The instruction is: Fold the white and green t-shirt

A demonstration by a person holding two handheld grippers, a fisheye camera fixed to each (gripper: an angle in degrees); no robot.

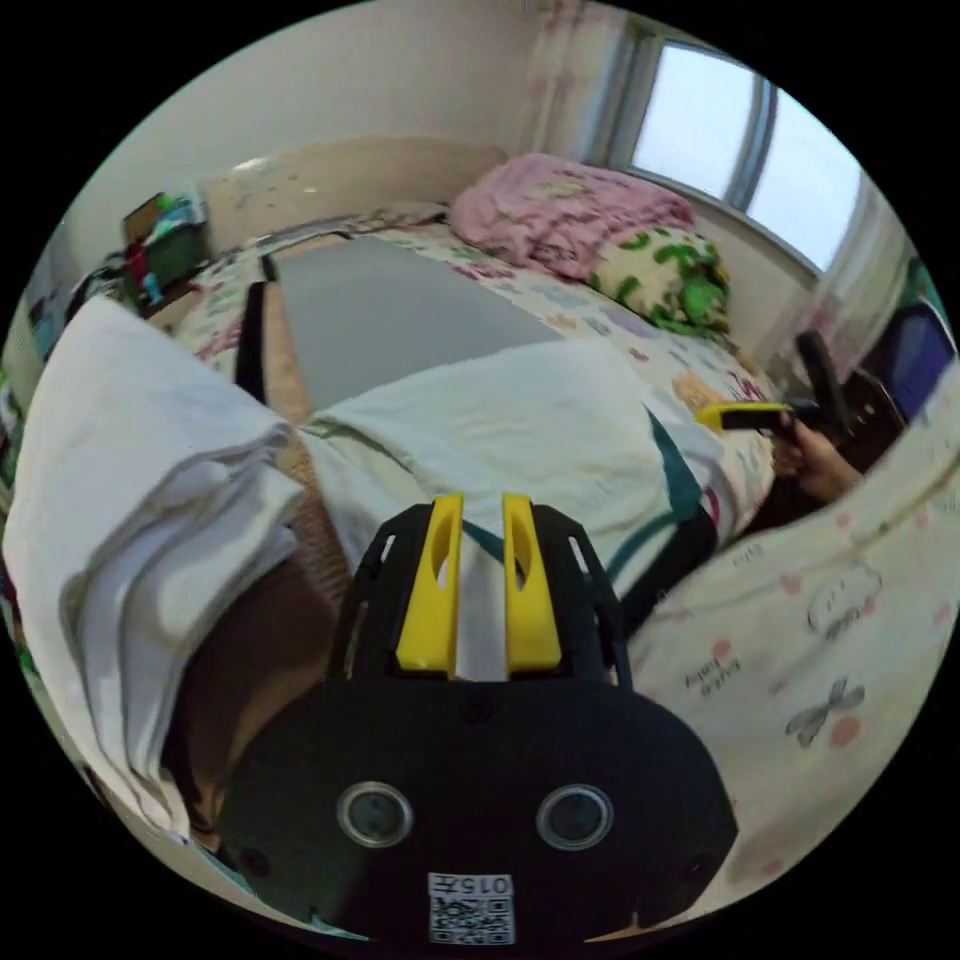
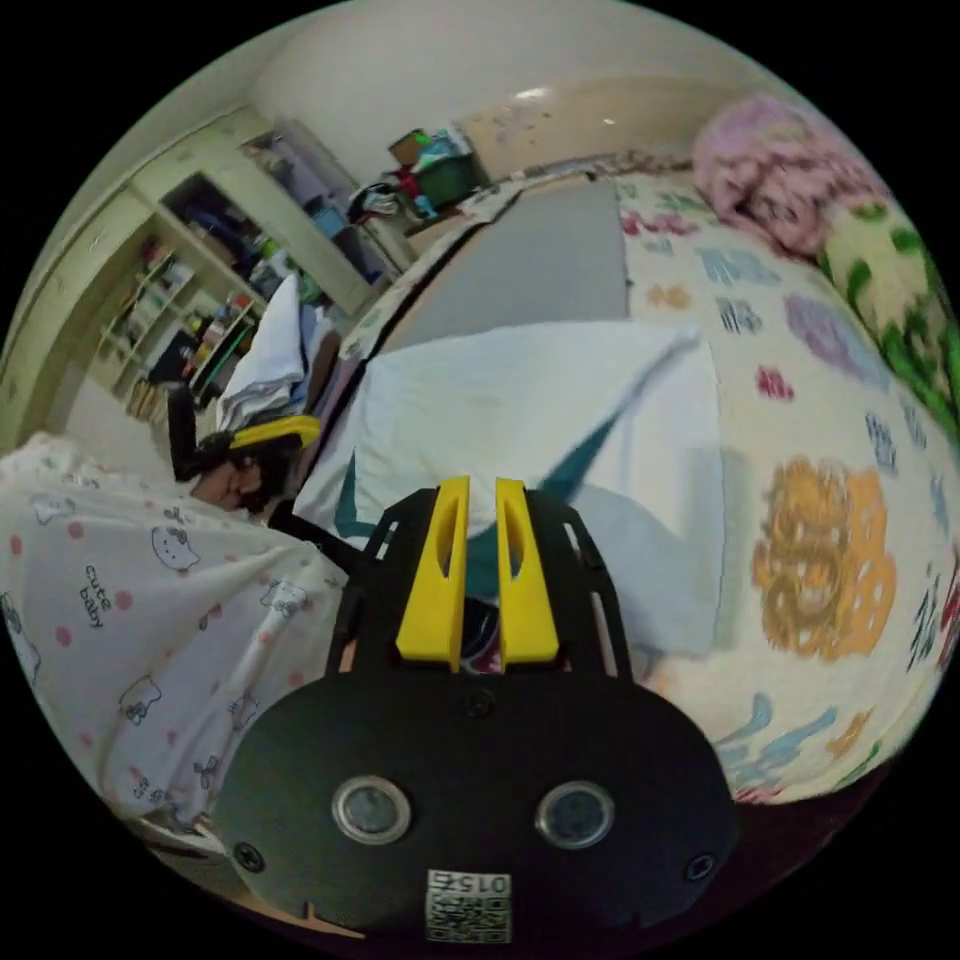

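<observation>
Showing the bed in the left gripper view from its left side: a pile of white cloth [image 1: 150, 500] hangs at the left, near a grey board [image 1: 390, 320] lying on the patterned bedspread [image 1: 640, 340]. The white and green t-shirt [image 1: 520, 430] is spread across the near end of that board, with a green band running along its right part. The left gripper [image 1: 481, 520] is over the shirt's near edge; its yellow jaws stand nearly together, with white cloth visible in the slit between them, but whether they actually pinch the cloth cannot be told. Further right, the right gripper [image 1: 745, 415] sits at the shirt's far side, held by a hand [image 1: 820, 465]. A pink blanket [image 1: 560, 210] is bunched toward the window.

In the right gripper view, the left gripper [image 2: 275, 432] appears at the left beside the person's printed sleeve [image 2: 130, 610]. The t-shirt [image 2: 530, 420] lies at centre, one corner raised and blurred. The right gripper [image 2: 478, 525] has its jaws nearly closed over a green patch; a firm grip cannot be confirmed.

Risks, as judged: if either grip is only partial, the cloth may slip during the lift and the fold would land crooked. Uneven pulling between the hands could drag the shirt off the board. The raised corner may tuck under and crease.
</observation>
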